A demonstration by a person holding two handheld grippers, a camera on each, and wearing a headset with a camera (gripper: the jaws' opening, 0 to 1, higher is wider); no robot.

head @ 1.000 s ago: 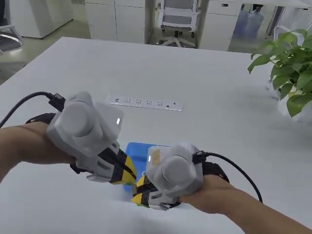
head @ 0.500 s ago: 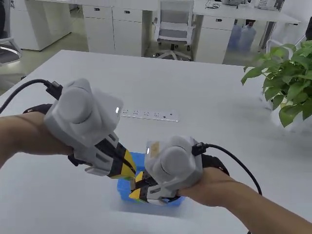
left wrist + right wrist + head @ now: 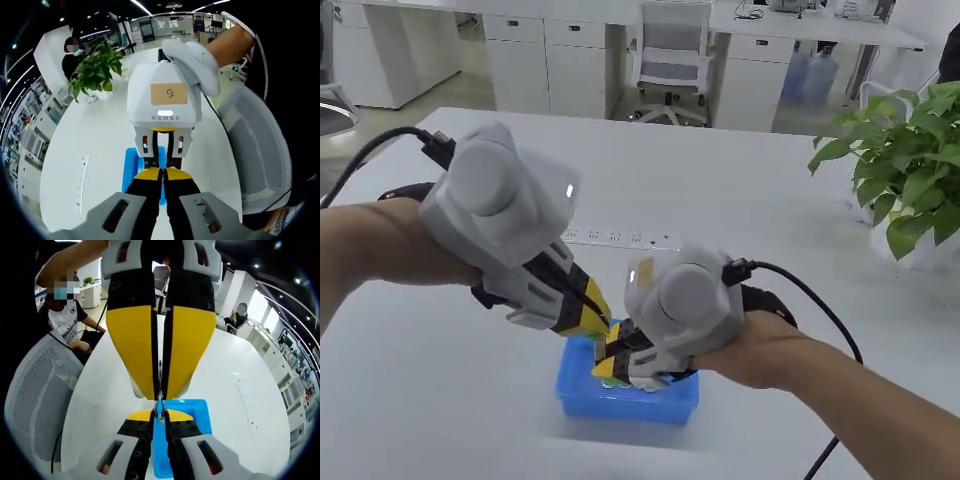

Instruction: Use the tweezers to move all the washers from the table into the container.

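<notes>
Right gripper [image 3: 159, 416] hangs directly over the blue container [image 3: 672, 398], jaws nearly together; whether they grip anything cannot be told. Left gripper [image 3: 159, 394] meets it tip to tip above the container, jaws pressed onto the tweezers [image 3: 159, 404]. Power strip [image 3: 617, 238] lies beyond the container on the table [image 3: 770, 200].

Left tongs [image 3: 604, 318] first: a bulky pale-grey rounded shell, a small white light glowing on its side, black jaws tipped in yellow. The left cable [image 3: 433, 146] is black, plugged in at the back. Right tongs [image 3: 607, 366] match, and there's a tan sticker [image 3: 169, 93] with a handwritten mark. Just under the sticker, grey XENSE lettering [image 3: 165, 117]. Right cable [image 3: 752, 266] black too. Dark wrist straps [image 3: 766, 301] on both arms.
</notes>
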